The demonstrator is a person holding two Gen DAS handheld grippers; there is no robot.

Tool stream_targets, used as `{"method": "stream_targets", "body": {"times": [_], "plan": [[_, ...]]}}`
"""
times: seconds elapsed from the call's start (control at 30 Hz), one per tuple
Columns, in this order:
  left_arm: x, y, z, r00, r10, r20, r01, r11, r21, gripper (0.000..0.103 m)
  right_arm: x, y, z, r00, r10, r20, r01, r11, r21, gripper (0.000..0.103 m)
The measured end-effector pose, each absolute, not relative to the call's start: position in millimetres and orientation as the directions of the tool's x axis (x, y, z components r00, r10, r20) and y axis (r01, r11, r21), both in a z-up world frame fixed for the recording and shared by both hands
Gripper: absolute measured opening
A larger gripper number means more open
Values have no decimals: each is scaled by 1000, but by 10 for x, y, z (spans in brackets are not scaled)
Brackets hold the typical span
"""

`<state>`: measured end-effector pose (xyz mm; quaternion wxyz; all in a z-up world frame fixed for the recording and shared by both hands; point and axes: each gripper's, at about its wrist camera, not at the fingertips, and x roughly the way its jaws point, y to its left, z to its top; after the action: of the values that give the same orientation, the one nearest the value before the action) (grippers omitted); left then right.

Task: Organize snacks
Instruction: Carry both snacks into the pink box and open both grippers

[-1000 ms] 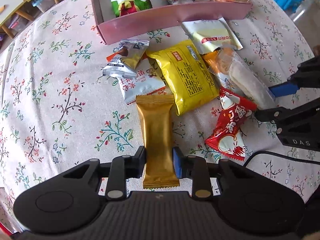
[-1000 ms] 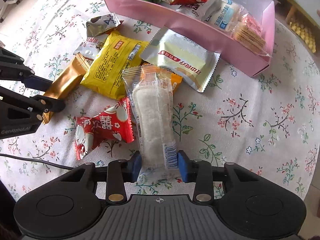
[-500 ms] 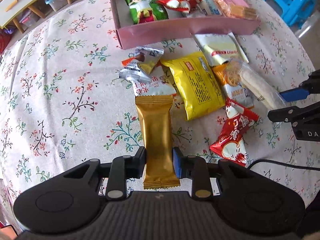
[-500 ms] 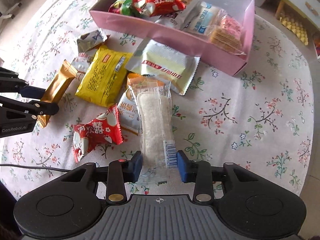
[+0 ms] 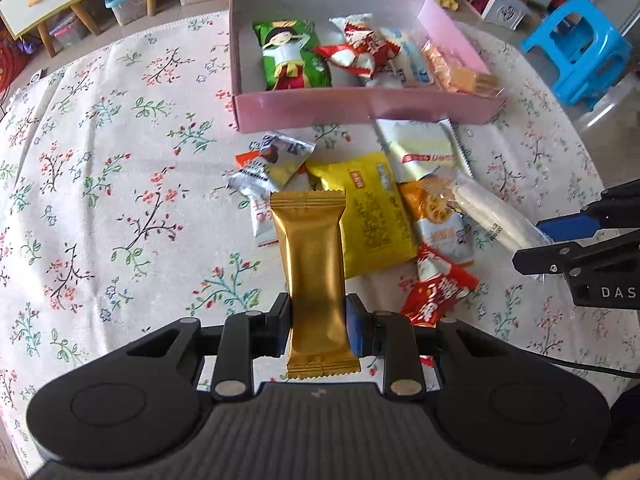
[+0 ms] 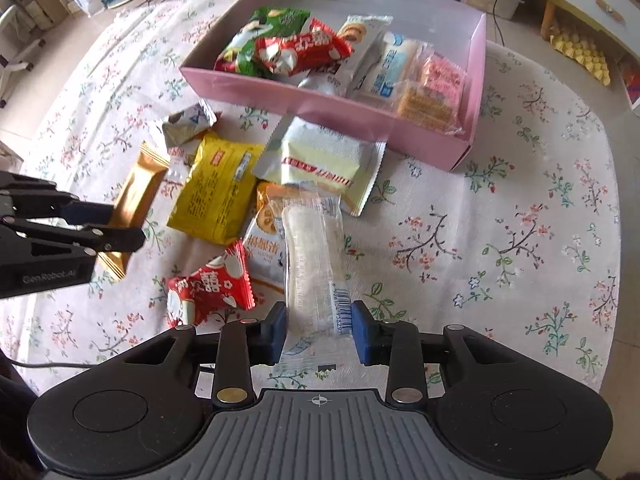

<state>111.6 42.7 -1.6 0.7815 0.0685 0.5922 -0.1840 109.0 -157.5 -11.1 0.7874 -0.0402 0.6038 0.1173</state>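
My left gripper (image 5: 318, 326) is shut on a gold snack bar (image 5: 314, 264) and holds it above the table; it also shows in the right wrist view (image 6: 134, 204). My right gripper (image 6: 320, 330) is shut on a long clear-wrapped white snack (image 6: 314, 264), lifted above the pile; it also shows in the left wrist view (image 5: 494, 216). The pink box (image 5: 360, 106) lies ahead with several snacks inside. Loose on the cloth are a yellow packet (image 6: 218, 190), a pale green-white packet (image 6: 324, 164), a red packet (image 6: 210, 290) and a small silver packet (image 6: 186, 124).
The round table wears a floral cloth (image 5: 100, 200). A blue stool (image 5: 580, 48) stands off the table's far right. Cabinets and storage bins stand on the floor behind. The right gripper's body (image 5: 592, 256) shows at the left wrist view's right edge.
Both grippers have risen with their snacks, so the table and the pink box look farther away. The gold bar and the clear-wrapped snack have come up off the pile.
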Motion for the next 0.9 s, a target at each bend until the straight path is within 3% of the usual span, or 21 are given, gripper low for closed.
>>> {"method": "stream_targets", "body": {"times": [0.9], "plan": [[1144,451,89,272,-228,-935,366,923,-118,26,1159,-1594,349,315,158,-936,-228,970,87,29]]}}
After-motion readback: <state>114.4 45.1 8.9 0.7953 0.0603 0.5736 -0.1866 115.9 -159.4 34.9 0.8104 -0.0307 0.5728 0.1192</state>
